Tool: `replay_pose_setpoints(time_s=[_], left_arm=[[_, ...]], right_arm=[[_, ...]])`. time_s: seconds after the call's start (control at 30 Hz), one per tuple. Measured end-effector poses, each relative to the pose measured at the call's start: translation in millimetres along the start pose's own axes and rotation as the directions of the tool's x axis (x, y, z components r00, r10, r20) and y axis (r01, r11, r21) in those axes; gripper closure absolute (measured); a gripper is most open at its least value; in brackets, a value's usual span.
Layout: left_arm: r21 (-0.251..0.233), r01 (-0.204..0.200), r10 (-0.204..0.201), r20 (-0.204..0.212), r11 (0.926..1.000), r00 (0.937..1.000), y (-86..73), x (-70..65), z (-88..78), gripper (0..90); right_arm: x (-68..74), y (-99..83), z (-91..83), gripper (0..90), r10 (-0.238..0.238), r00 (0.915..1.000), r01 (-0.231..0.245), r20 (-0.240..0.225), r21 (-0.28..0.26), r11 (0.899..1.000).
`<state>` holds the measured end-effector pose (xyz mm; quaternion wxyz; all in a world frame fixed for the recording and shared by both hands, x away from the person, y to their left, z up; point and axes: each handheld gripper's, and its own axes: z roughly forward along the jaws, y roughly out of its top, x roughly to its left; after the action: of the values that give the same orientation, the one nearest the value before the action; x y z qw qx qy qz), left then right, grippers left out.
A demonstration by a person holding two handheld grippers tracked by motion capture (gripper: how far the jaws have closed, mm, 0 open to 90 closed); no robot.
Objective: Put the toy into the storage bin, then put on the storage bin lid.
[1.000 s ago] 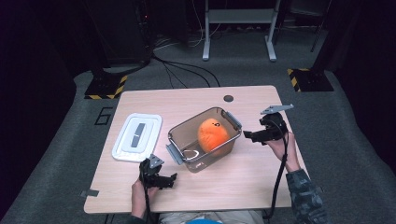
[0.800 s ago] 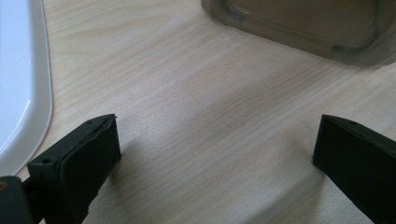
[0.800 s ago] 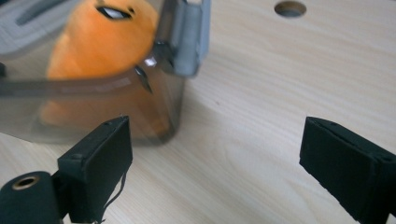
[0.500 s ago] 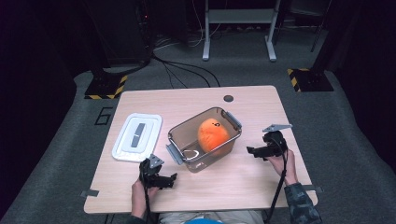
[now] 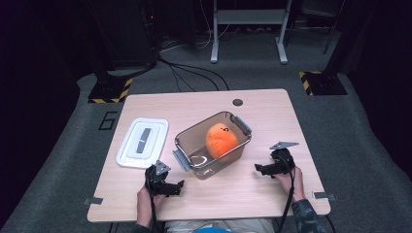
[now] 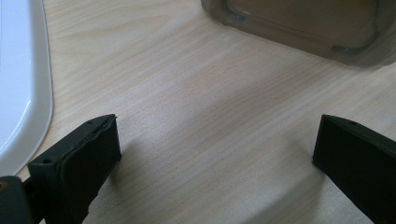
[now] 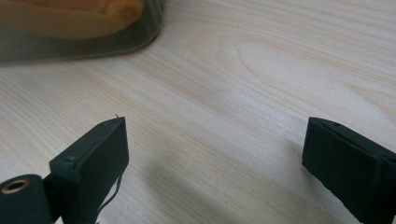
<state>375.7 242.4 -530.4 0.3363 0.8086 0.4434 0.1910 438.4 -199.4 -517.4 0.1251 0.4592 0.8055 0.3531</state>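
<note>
The orange toy [image 5: 221, 141] sits inside the clear bin [image 5: 194, 167], mid-tabletop [image 5: 291, 116]. Both tools rest empty with jaws spread, left tool [image 5: 167, 184] before the bin, right tool [image 5: 269, 167] beside it. Likely next: fetch the white lid [image 5: 142, 142] left of the bin and close it.

left gripper [image 5: 176, 187]: lower left of centre in the high view, jaws wide apart, pointing right | right gripper [image 5: 260, 169]: lower right, jaws wide apart, pointing left | both low over the surface, forearms entering from the bottom edge
</note>
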Motion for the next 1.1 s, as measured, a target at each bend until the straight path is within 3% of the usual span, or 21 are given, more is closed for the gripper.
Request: replay_pose_setpoints(time_s=[0.3, 0.37, 0.47, 0.73, 0.83, 1.1], left_arm=[[0.0, 0.0, 0.0, 0.0, 1.0, 1.0, 0.0, 0.1, 0.0, 0.5], [0.002, -0.001, 0.001, 0.003, 1.0, 1.0, 0.1, 0.4, 0.0, 0.5], [0.002, -0.001, 0.001, 0.003, 1.0, 1.0, 0.2, 0.5, 0.1, 0.5], [0.004, 0.0, 0.0, 0.003, 1.0, 1.0, 0.3, 0.5, -0.1, 0.5], [0.035, -0.009, 0.009, 0.008, 0.9994, 0.9999, 2.4, 2.5, -2.2, 1.3], [0.034, -0.019, 0.019, 0.002, 0.9993, 0.9998, 8.6, 19.1, -12.4, 0.8]], right_arm=[[-1.0, -4.7, 2.7, 5.3, -0.02, 0.9992, 0.021, 0.034, -0.025, 0.999], [0.5, -8.2, 3.9, 5.1, -0.037, 0.9975, 0.04, 0.06, -0.045, 0.998], [4.6, -9.0, 5.5, 3.8, -0.076, 0.9923, 0.08, 0.098, -0.03, 0.996], [5.7, -10.3, 6.1, 3.4, -0.065, 0.9929, 0.069, 0.1, -0.038, 0.997], [5.7, -10.3, 6.1, 3.4, -0.065, 0.9928, 0.069, 0.101, -0.038, 0.997], [5.9, -10.4, 6.0, 3.3, -0.063, 0.9927, 0.068, 0.102, -0.038, 0.997]])
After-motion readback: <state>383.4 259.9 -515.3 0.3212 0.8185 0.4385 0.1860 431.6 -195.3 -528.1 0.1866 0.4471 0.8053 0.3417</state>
